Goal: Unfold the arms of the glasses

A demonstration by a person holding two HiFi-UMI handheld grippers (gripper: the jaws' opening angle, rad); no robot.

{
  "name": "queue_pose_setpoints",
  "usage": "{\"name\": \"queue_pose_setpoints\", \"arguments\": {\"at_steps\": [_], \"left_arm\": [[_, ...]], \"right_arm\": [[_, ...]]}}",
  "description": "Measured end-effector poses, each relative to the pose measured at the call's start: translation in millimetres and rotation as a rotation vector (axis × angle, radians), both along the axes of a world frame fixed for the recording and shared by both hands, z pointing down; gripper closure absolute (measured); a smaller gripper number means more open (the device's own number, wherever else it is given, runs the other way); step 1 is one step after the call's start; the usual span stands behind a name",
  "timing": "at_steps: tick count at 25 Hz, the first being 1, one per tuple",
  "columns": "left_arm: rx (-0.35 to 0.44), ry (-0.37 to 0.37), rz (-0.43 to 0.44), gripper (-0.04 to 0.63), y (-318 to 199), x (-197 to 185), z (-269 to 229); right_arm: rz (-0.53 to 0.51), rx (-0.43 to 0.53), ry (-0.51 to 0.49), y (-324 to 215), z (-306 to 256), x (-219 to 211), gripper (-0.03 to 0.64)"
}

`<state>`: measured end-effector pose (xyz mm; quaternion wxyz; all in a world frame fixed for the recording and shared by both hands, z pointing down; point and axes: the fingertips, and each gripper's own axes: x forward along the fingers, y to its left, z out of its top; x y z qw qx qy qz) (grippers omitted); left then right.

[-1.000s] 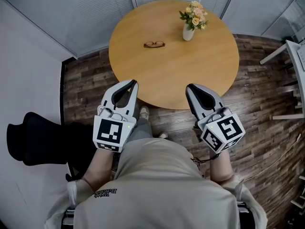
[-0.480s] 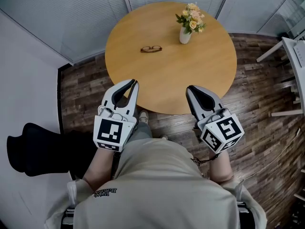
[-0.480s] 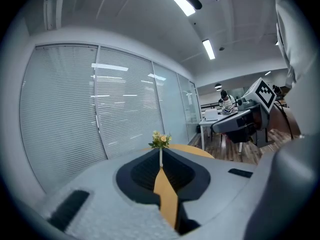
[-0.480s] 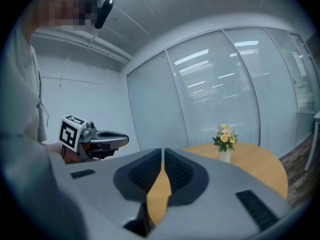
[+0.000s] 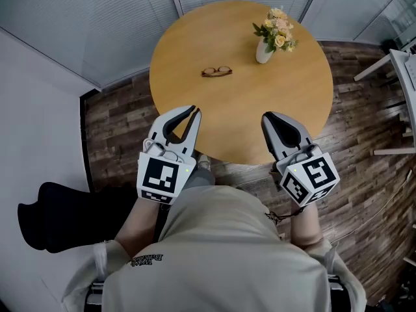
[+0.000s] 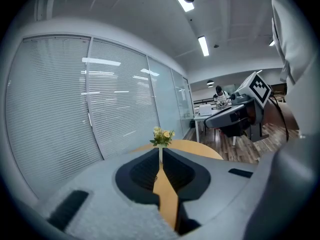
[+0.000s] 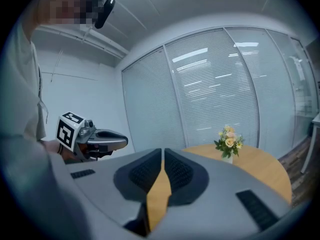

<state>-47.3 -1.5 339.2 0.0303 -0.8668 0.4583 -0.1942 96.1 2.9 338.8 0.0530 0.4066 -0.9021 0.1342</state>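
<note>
Two grippers are held side by side at the lower middle of the head view, just at the near rim of the round wooden surface (image 5: 247, 109), with nothing yet reached for. The left gripper (image 5: 193, 112) is seen with its jaws drawn together, only a thin slit being left between them and nothing caught there. The right gripper (image 5: 268, 117) is shown likewise closed and empty. Such a posture is judged to be an approach, the jaws being pointed across the surface toward the work. The glasses (image 5: 216, 71) are laid flat toward the upper middle of the frame, well apart from both grippers and nearer the left one's line. Whether their arms are folded cannot be made out. A vase of flowers (image 5: 264, 49) is set to the upper right, apart from the glasses.
</note>
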Motion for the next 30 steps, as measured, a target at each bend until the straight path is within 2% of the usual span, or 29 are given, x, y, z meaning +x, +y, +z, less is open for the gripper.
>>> {"name": "queue_pose_setpoints", "arguments": {"at_steps": [11,18,23,30], "left_arm": [[-0.061,-0.029,0.086,0.569,-52.7,-57.6,19.8],[-0.066,0.005,0.133,0.569,-78.4,-87.5,26.9],[-0.07,0.03,0.162,0.569,-86.5,-95.4,33.3],[-0.072,0.045,0.161,0.569,-91.3,-103.2,34.7]], "right_arm": [[0.062,-0.019,0.044,-50.4,3.4,-60.6,0.577],[0.117,-0.013,0.085,-73.9,2.3,-88.7,0.577],[0.146,-0.009,0.118,-81.1,1.1,-96.1,0.577],[0.143,0.001,0.14,-91.4,-2.5,-105.0,0.577]]}}
